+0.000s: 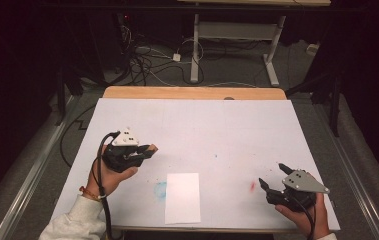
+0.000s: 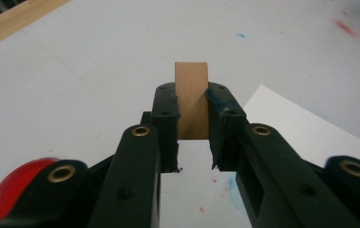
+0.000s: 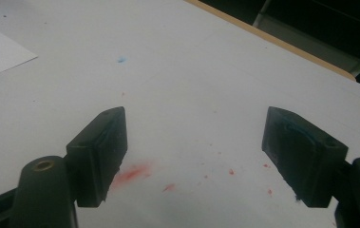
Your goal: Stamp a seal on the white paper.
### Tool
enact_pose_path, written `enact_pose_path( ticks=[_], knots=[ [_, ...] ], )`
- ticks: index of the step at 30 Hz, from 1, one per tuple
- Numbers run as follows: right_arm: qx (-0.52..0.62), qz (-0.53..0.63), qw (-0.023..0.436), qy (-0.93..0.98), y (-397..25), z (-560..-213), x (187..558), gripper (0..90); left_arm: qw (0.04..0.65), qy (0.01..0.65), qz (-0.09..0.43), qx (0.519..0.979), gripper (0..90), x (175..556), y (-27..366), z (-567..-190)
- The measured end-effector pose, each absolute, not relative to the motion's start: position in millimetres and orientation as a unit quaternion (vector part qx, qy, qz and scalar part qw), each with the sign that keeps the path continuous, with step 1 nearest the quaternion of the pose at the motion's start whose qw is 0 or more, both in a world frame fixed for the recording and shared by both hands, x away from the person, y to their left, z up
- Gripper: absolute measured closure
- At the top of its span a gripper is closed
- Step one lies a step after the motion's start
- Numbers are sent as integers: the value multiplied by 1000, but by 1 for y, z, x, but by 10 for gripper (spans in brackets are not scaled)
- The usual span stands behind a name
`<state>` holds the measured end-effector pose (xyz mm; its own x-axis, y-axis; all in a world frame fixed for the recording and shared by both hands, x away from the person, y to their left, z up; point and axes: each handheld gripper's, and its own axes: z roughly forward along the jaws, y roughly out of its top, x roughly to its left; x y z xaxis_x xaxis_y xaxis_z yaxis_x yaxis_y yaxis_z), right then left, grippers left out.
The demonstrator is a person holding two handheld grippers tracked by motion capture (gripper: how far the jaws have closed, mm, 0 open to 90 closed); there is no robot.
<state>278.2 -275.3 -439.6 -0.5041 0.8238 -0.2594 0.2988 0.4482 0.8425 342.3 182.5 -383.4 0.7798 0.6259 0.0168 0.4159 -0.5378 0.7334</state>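
Observation:
My left gripper (image 1: 149, 149) hovers over the left middle of the white table cover, shut on a small wooden block (image 2: 191, 97) that stands upright between its jaws in the left gripper view. A white paper sheet (image 1: 182, 197) lies flat near the front edge, right of that gripper; its corner (image 2: 306, 128) shows beyond the jaws. My right gripper (image 1: 272, 176) is at the front right, open, with nothing between its fingers (image 3: 102, 152). Beneath it lies bare cover with red smears (image 3: 135, 173).
The white cover (image 1: 217, 130) spreads over a wooden table whose far edge (image 1: 192, 92) shows. A blue stain (image 1: 160, 189) sits left of the paper, a red stain (image 1: 252, 186) to its right. Cables and a desk frame (image 1: 237, 45) are on the floor beyond.

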Motion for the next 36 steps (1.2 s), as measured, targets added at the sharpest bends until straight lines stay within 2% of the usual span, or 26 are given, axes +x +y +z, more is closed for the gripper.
enact_pose_path(
  ticks=[20, 28, 36],
  knots=[
    [353, 383, 340, 783, -271, -440, 277, 239, 342, 226, 87, 908, 735, 312, 136, -404],
    [351, 381, 338, 786, -269, -441, 277, 239, 311, 192, 66, 928, 735, 304, 115, -420],
    [348, 378, 335, 789, -268, -443, 277, 239, 288, 182, 50, 939, 735, 303, 105, -434]
  ],
)
